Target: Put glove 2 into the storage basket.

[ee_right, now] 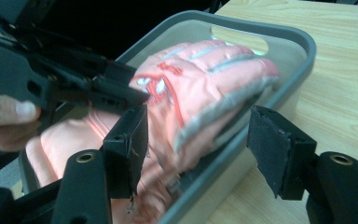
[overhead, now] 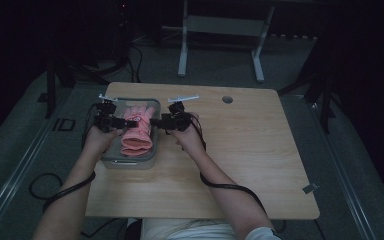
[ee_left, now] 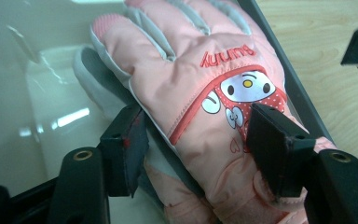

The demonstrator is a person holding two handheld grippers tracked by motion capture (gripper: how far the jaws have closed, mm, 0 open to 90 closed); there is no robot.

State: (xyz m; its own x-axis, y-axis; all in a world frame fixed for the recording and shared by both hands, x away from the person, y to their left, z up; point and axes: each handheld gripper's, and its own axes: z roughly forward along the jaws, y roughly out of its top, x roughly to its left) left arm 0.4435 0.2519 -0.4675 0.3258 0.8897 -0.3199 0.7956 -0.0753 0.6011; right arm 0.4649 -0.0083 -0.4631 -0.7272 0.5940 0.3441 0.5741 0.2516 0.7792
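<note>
**Two claws at a pink glove in a grey bin**

Left of centre in the high view, a pink glove (overhead: 136,129) lies in a grey bin (overhead: 130,163) on the table (overhead: 250,150). The left claw (ee_left: 198,140) straddles the glove (cartoon patch between its jaws), jaws apart. The right claw (ee_right: 198,144) is open across the bin's rim.
</note>
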